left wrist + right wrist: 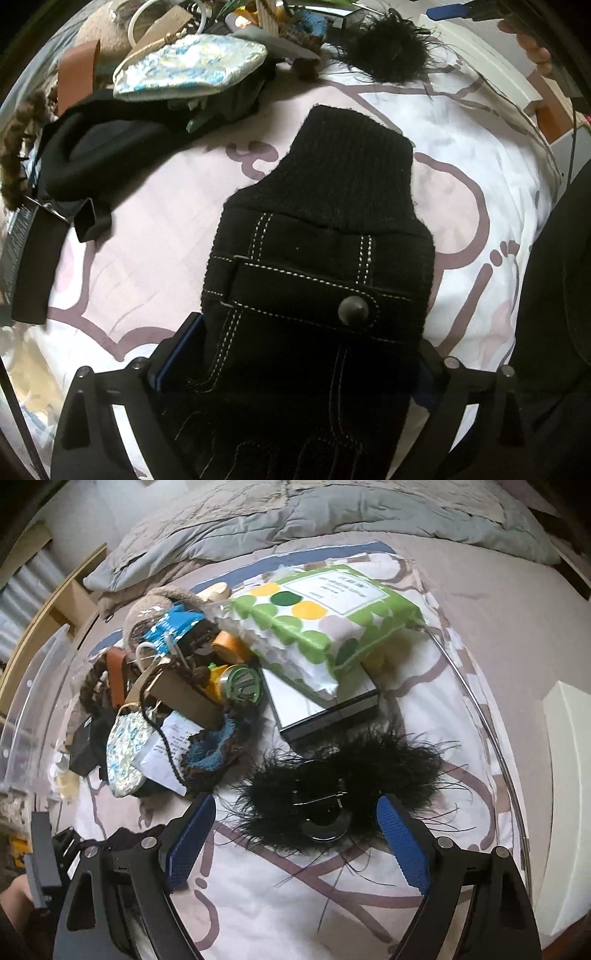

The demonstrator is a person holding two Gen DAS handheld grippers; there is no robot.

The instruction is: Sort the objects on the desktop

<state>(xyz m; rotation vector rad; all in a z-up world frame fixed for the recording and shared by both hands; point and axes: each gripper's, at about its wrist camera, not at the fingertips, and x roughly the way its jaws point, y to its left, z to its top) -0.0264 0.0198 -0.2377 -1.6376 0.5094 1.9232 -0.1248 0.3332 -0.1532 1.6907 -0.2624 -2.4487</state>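
While between left claw (291, 365) fingers, glove (317, 266) cuff points away

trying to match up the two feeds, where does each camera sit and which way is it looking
Left wrist: on the left hand-held gripper, looking steeply down at a black glove between its fingers on the patterned sheet; a person's fingers show top right.
Right wrist: on the right hand-held gripper, jaws open, looking down at a black feathery hair clip and clutter pile.
Shared: the hair clip, sheet, and silvery blue pouch.

Feathered clip (332, 797) lies before box (325, 709), seemingly under packet (325, 624).
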